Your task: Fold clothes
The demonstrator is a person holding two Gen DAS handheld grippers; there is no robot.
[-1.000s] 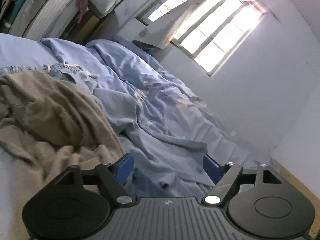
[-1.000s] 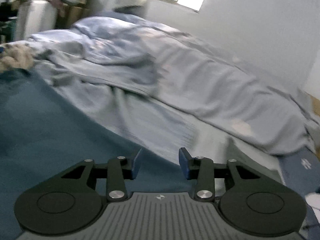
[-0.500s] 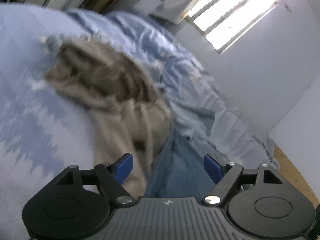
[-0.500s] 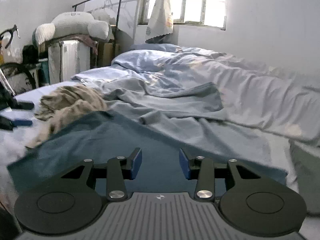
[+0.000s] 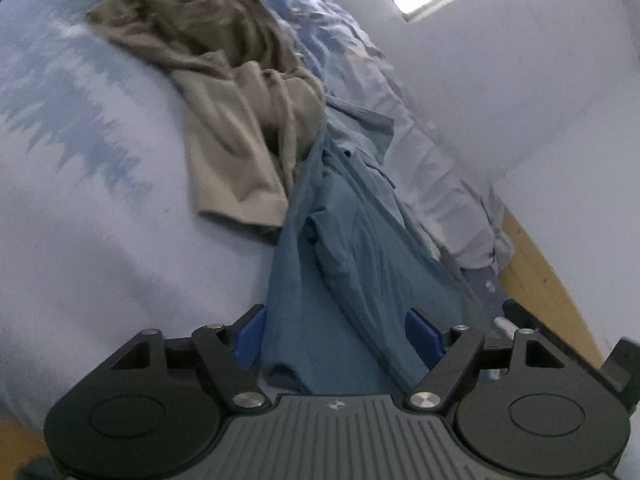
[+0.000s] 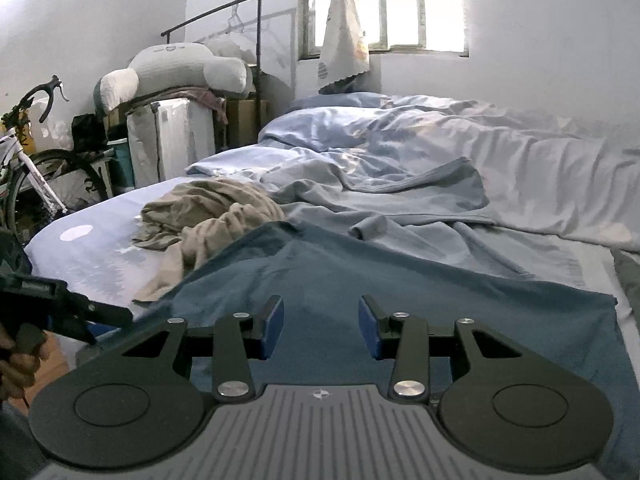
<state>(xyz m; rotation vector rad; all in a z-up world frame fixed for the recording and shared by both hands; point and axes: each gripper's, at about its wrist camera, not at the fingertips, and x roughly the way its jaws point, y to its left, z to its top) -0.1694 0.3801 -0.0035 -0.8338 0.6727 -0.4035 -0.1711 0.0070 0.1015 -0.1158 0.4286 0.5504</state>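
A dark blue garment [image 6: 392, 292] lies spread flat on the bed's near part; in the left wrist view the same blue garment [image 5: 352, 264] shows folds and a raised edge. A crumpled beige garment [image 5: 232, 92] lies beyond it, and it shows as a beige heap [image 6: 208, 216] in the right wrist view too. My left gripper [image 5: 338, 334] is open, its blue pads on either side of the blue garment's near end. My right gripper [image 6: 321, 330] is open just above the blue garment, holding nothing.
A rumpled light blue duvet [image 6: 440, 168] covers the bed's far half. The pale patterned sheet [image 5: 80, 152] is bare at the left. A bicycle [image 6: 28, 176], boxes with a plush cushion [image 6: 172, 72] and a clothes rail stand at the left wall. Wooden floor [image 5: 536, 264] lies beside the bed.
Both views have swung: the left wrist camera has turned from the duvet down to the beige and blue garments, and the right has lifted and steadied over the blue garment. Both grippers stay open.
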